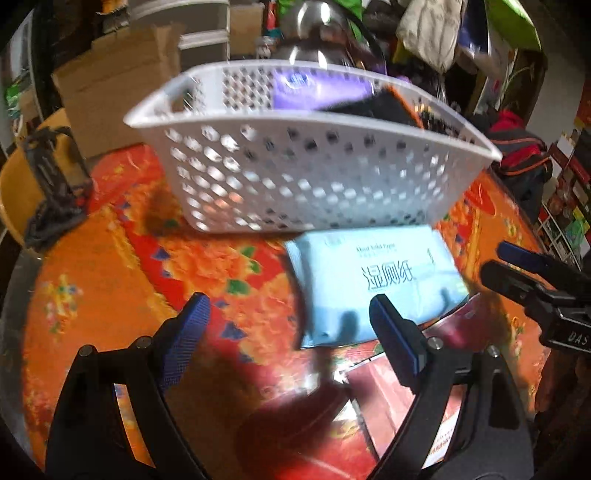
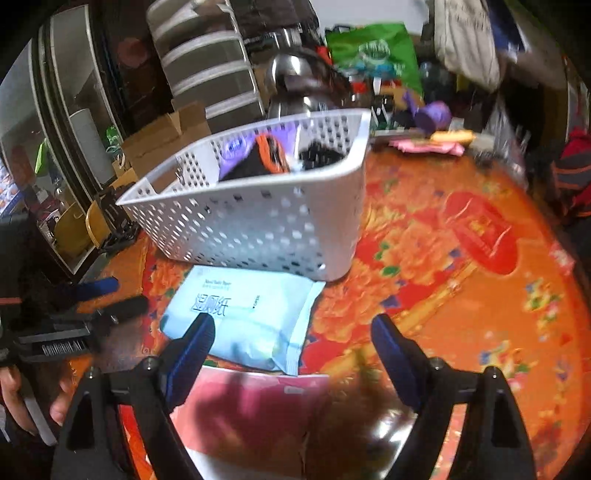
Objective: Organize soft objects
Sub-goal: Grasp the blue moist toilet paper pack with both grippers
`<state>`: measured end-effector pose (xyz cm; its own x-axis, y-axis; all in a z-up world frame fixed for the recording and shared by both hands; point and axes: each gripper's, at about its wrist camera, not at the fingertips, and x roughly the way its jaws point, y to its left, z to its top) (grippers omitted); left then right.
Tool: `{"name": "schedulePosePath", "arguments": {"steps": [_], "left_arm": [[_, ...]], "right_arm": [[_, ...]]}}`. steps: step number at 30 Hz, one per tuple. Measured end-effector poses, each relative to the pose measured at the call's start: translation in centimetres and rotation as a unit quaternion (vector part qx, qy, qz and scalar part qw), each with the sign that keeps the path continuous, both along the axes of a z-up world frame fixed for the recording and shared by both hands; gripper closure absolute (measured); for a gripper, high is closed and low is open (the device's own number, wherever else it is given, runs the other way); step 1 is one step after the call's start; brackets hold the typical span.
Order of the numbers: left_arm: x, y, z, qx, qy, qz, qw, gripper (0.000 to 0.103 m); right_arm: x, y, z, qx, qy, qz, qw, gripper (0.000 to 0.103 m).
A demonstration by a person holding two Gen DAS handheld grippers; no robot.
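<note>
A light blue pack of wet wipes (image 1: pixel 373 284) lies flat on the orange flowered tablecloth, just in front of a white perforated basket (image 1: pixel 295 177). The basket (image 2: pixel 258 225) holds a purple pack (image 1: pixel 317 90) and a black cloth with orange trim (image 1: pixel 373 107). A pink pack (image 2: pixel 251 410) lies nearer than the wipes (image 2: pixel 243 321). My left gripper (image 1: pixel 288 325) is open and empty above the cloth, its right finger over the wipes' near edge. My right gripper (image 2: pixel 291 343) is open and empty over the wipes' near right corner. The right gripper also shows in the left wrist view (image 1: pixel 517 269).
A red packet (image 2: pixel 480 232) lies on the tablecloth at the right. Cardboard boxes (image 1: pixel 122 85), a steel pot (image 1: pixel 314 33) and cluttered bags stand behind the basket. A chair back (image 1: pixel 44 184) is at the left table edge. A reddish booklet (image 1: pixel 399 398) lies near me.
</note>
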<state>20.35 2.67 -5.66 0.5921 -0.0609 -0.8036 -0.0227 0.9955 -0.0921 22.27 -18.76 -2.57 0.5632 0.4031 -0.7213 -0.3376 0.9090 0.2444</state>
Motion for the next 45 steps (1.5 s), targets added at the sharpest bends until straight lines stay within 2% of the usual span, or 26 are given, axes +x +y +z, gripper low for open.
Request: {"name": "schedulePosePath", "arguments": {"steps": [2, 4, 11, 15, 18, 19, 25, 31, 32, 34, 36, 37, 40, 42, 45], "left_arm": [[0.5, -0.5, -0.7, 0.017, -0.007, 0.003, 0.9998, 0.017], [0.8, -0.4, -1.4, 0.019, -0.003, 0.002, 0.9998, 0.017], [1.5, -0.6, -2.2, -0.01, -0.002, -0.009, 0.9999, 0.017], [1.7, -0.6, -2.4, -0.04, 0.001, -0.018, 0.9991, 0.031], [1.9, -1.0, -2.7, -0.048, 0.0, -0.029, 0.9984, 0.037], [2.0, -1.2, -2.7, -0.047, 0.0, -0.031, 0.9984, 0.037], [2.1, -1.9, -3.2, -0.063, 0.012, -0.047, 0.9969, 0.035], [1.9, -1.8, -3.3, -0.06, 0.011, -0.046, 0.9971, 0.036], [1.8, -2.1, -3.2, -0.053, 0.008, -0.047, 0.9975, 0.037], [1.5, -2.6, -3.0, -0.051, 0.002, -0.057, 0.9971, 0.051], [1.2, -3.5, -2.8, -0.041, -0.004, -0.064, 0.9971, 0.06], [1.0, -3.8, -2.6, -0.035, -0.008, -0.065, 0.9972, 0.062], [0.5, -4.3, -2.4, -0.018, -0.015, -0.064, 0.9977, 0.064], [0.3, -4.1, -2.2, -0.023, -0.02, -0.058, 0.9978, 0.07], [-0.1, -3.6, -1.8, -0.028, -0.029, -0.055, 0.9977, 0.072]], "right_arm": [[0.6, 0.5, -0.9, -0.003, 0.011, 0.001, 1.0, 0.029], [0.9, 1.0, -1.6, -0.013, 0.017, 0.004, 1.0, 0.033], [1.6, 1.8, -3.5, -0.019, 0.039, 0.015, 0.999, 0.034], [1.8, 1.9, -3.7, -0.005, 0.047, 0.026, 0.999, 0.041], [1.8, 2.3, -3.8, -0.001, 0.05, 0.037, 0.998, 0.049], [1.8, 2.5, -3.8, 0.002, 0.052, 0.041, 0.998, 0.053], [1.4, 3.0, -3.7, -0.006, 0.043, 0.051, 0.998, 0.059], [1.4, 3.3, -3.9, -0.008, 0.045, 0.056, 0.997, 0.062], [1.4, 3.4, -3.9, -0.007, 0.046, 0.057, 0.997, 0.062], [1.3, 3.4, -4.0, -0.009, 0.045, 0.058, 0.997, 0.063], [1.2, 3.5, -4.0, -0.007, 0.043, 0.062, 0.997, 0.067], [1.2, 3.5, -4.0, -0.006, 0.042, 0.065, 0.997, 0.071], [0.6, 4.3, -3.7, -0.022, 0.025, 0.07, 0.997, 0.074], [0.5, 4.4, -3.6, -0.024, 0.022, 0.07, 0.997, 0.075], [0.2, 4.4, -3.4, -0.021, 0.019, 0.07, 0.997, 0.079]]}}
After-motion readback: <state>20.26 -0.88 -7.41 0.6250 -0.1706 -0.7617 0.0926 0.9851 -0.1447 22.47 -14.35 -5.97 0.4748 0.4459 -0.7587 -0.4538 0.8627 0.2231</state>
